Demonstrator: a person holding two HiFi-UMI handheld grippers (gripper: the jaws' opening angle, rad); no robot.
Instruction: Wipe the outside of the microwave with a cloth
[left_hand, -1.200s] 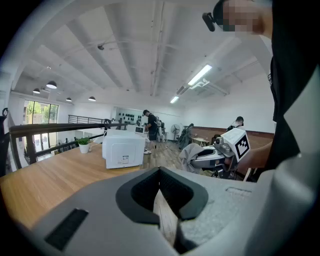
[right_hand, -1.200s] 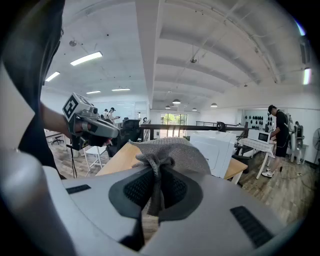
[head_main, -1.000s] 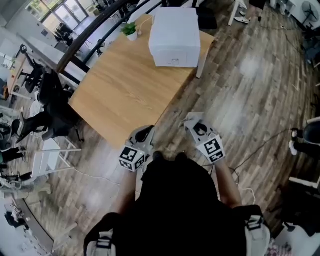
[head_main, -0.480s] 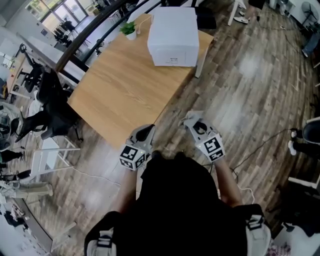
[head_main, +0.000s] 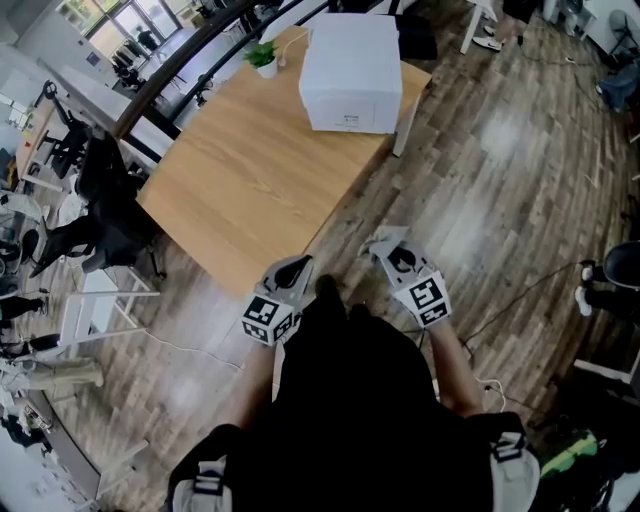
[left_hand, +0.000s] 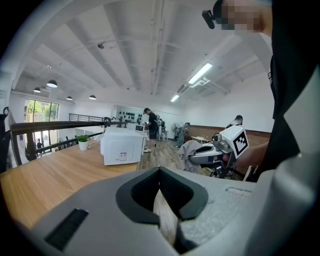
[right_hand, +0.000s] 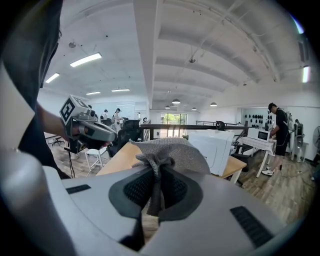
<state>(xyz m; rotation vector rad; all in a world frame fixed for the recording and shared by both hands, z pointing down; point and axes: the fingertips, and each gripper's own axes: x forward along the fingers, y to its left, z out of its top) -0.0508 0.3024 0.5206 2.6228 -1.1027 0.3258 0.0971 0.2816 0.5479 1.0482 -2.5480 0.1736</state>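
No wiping yet: the right gripper (right_hand: 156, 187) pinches the cloth (right_hand: 172, 150), the left gripper (left_hand: 162, 195) is closed on nothing, and the microwave (right_hand: 212, 147) sits well ahead of both.

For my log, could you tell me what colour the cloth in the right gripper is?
The cloth is grey, seen best in the right gripper view.

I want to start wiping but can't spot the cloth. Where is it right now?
The grey cloth is pinched in the right gripper, held over the floor just off the near corner of the table, well short of the white microwave at its far end.
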